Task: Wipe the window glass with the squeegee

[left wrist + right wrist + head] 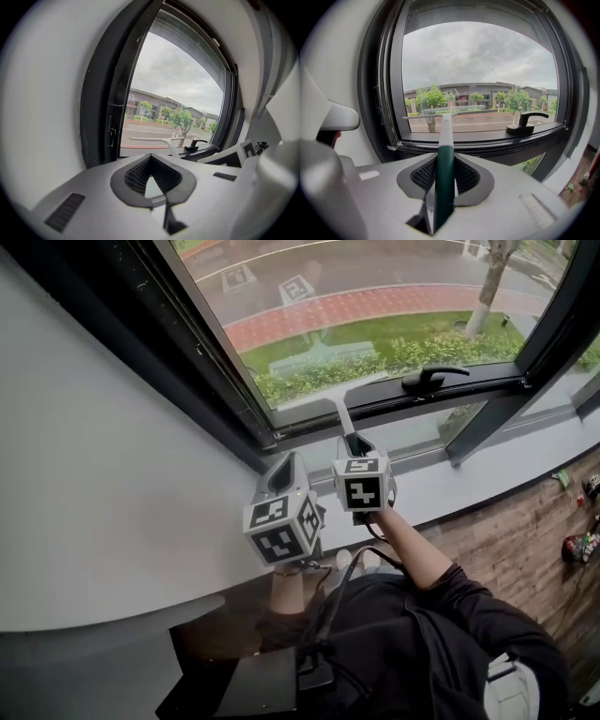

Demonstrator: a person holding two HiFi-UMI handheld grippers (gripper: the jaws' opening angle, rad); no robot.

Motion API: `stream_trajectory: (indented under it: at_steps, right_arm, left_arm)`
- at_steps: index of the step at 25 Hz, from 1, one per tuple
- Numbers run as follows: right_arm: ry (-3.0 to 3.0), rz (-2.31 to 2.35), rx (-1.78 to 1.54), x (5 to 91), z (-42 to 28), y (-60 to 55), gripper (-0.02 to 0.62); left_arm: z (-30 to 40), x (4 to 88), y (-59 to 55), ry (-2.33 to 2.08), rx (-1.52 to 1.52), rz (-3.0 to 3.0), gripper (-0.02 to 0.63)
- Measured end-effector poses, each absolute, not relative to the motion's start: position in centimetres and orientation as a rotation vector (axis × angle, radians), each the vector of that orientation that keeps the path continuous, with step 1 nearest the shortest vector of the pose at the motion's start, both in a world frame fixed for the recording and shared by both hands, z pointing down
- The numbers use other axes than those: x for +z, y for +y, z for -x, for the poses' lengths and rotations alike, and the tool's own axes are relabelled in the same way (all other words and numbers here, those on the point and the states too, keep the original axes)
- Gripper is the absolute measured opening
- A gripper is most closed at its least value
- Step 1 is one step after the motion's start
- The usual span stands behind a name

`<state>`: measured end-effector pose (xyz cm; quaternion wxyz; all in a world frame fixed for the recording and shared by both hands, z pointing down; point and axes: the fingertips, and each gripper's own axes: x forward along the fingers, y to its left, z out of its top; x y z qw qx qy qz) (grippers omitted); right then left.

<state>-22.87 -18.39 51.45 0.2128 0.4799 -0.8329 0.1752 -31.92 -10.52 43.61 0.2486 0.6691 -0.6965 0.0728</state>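
Observation:
The squeegee (342, 413) has a dark green handle and a pale neck. Its thin blade (436, 115) lies level against the lower part of the window glass (375, 296), just above the dark bottom frame. My right gripper (357, 442) is shut on the green handle (444, 183), pointing at the glass. My left gripper (284, 470) hovers just to its left, near the window's lower left corner, shut with nothing between its fingers. In the left gripper view the squeegee (159, 140) shows ahead and to the right of the left gripper (152, 187).
A black window handle (431, 379) sits on the bottom frame, right of the squeegee. A white wall (103, 474) fills the left side. The grey sill (469, 474) runs below the window. Small objects (581, 545) lie on the wooden floor at right.

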Motion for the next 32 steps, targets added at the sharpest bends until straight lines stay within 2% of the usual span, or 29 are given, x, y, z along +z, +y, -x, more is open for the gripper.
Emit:
stream_trajectory:
  at_steps: [9, 19, 32]
  right_arm:
    - [-2.530, -1.506, 0.383, 40.0, 18.2, -18.5, 0.086]
    - [-2.730, -1.748, 0.027, 25.8, 12.5, -17.0, 0.086]
    - [-2.776, -1.827, -0.181, 22.1, 11.1, -15.4, 0.084]
  left_arm:
    - [30.2, 34.5, -12.9, -1.969, 0.007, -2.031, -0.002]
    - [24.8, 23.2, -13.5, -2.047, -0.156, -2.411, -0.002]
    - [23.7, 21.3, -12.6, -2.128, -0.221, -2.513, -0.002]
